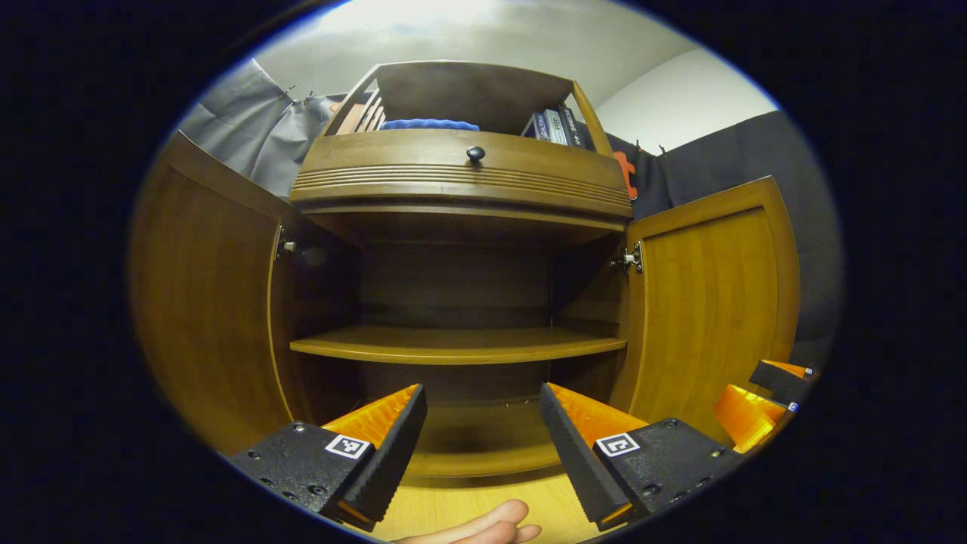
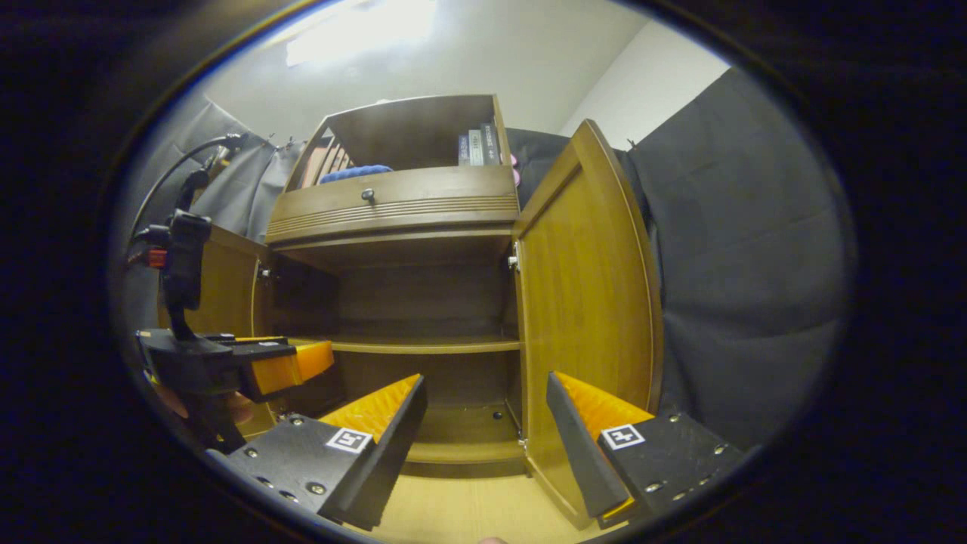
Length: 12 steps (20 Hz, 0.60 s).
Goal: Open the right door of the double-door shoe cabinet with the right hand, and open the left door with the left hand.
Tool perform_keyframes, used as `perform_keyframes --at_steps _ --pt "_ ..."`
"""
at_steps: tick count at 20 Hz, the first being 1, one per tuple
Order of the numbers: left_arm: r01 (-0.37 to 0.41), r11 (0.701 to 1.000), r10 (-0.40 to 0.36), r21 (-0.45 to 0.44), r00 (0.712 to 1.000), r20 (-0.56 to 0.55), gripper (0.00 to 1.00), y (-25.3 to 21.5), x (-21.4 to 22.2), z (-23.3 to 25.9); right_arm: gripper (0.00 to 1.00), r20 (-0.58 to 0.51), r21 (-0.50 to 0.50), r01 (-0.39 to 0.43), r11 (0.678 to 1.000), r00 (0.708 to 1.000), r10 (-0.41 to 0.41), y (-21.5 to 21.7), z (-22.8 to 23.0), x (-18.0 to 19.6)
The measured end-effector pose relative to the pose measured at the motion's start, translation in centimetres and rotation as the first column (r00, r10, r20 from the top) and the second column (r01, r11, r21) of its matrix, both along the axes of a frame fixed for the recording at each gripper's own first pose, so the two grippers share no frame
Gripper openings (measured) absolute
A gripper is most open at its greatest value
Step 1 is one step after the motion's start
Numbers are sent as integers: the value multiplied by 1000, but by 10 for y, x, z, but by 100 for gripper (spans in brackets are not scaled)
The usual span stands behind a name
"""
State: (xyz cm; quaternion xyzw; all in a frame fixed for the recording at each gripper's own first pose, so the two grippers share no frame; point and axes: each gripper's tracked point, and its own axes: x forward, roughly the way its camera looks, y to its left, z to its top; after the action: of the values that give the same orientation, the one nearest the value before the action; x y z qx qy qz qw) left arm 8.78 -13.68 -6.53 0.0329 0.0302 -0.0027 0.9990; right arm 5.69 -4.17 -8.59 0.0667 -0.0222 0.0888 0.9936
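Note:
The wooden shoe cabinet (image 1: pixel 461 189) stands with both doors swung out. In the left gripper view the left door (image 1: pixel 204 295) and the right door (image 1: pixel 714 302) flank a dark interior with one shelf (image 1: pixel 457 344). My left gripper (image 1: pixel 483 431) is open in front of the interior, nothing between its fingers. The right gripper (image 1: pixel 763 397) shows at the lower right beside the right door. In the right gripper view the right door (image 2: pixel 585 302) stands edge-on just ahead. My right gripper (image 2: pixel 487 423) is open and holds nothing. The left gripper (image 2: pixel 249 363) hangs at the left.
A drawer with a black knob (image 1: pixel 475 154) tops the cabinet, with books (image 1: pixel 551 125) and a blue cloth (image 1: pixel 429 125) on the open shelf above. Grey cloth (image 2: pixel 748 287) hangs right of the right door. A person's fingers (image 1: pixel 483 529) show at the bottom over light wooden floor (image 2: pixel 468 506).

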Motion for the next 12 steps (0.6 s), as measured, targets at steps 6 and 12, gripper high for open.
perform_keyframes --at_steps 6,12 --pt "7 1000 -7 13 1000 2 92 -6 -6 1 92 -8 7 -9 1000 1000 9 -2 -3 -7" --pt "105 994 -106 5 991 81 93 -35 -24 19 95 4 30 -28 999 1000 28 -3 2 -19"
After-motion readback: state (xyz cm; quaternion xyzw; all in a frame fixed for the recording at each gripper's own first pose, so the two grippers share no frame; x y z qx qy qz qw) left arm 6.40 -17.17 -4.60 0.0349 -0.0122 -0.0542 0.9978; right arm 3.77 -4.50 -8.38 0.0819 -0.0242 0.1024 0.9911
